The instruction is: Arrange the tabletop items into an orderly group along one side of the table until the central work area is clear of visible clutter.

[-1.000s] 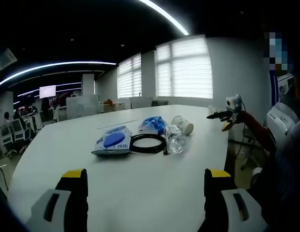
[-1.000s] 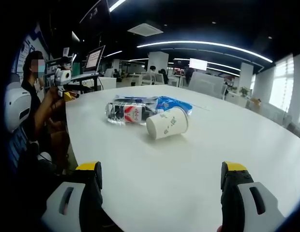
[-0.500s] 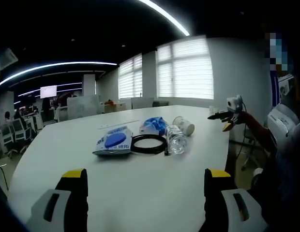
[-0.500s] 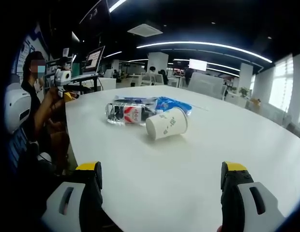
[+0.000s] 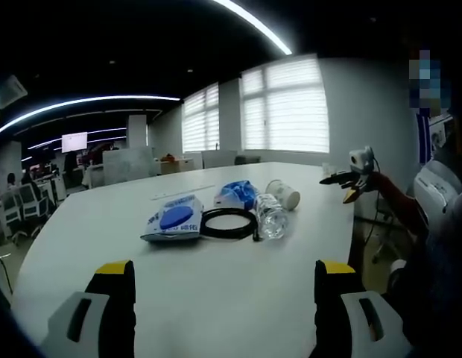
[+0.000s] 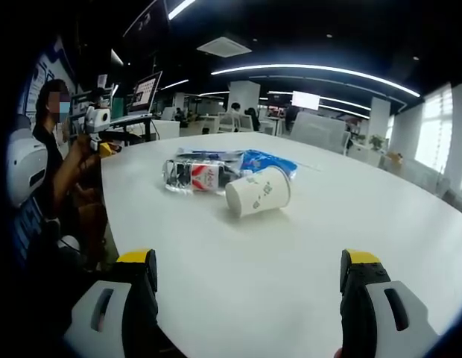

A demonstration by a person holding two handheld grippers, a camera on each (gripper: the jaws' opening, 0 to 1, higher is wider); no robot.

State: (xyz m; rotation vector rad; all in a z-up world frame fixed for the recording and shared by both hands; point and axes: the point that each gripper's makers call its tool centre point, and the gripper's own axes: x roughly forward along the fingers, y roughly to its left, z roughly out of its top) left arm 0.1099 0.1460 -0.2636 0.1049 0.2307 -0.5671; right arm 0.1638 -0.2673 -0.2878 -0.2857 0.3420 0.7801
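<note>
While both grippers hover low over the white table (image 5: 82, 224), jaws spread wide and holding nothing, the clutter lies bunched at mid-frame in each view. Ahead of the left gripper (image 5: 223, 298) sit a blue-and-white pouch (image 5: 171, 218), a black cable coil (image 5: 229, 222), a clear bottle (image 5: 270, 215) on its side, a blue bag (image 5: 236, 194) and, farthest off, a tipped paper cup (image 5: 282, 193). From the right gripper (image 6: 250, 302) the order reverses: the cup (image 6: 258, 191) lies nearest, just above centre, its long axis running left to right across the frame with the mouth at left; the bottle (image 6: 194, 175) lies behind it. By that reading, the right gripper is better placed for the cup, the left for the pouch. The cable is hidden from the right gripper view, and the pouch's print is too small to read.
</note>
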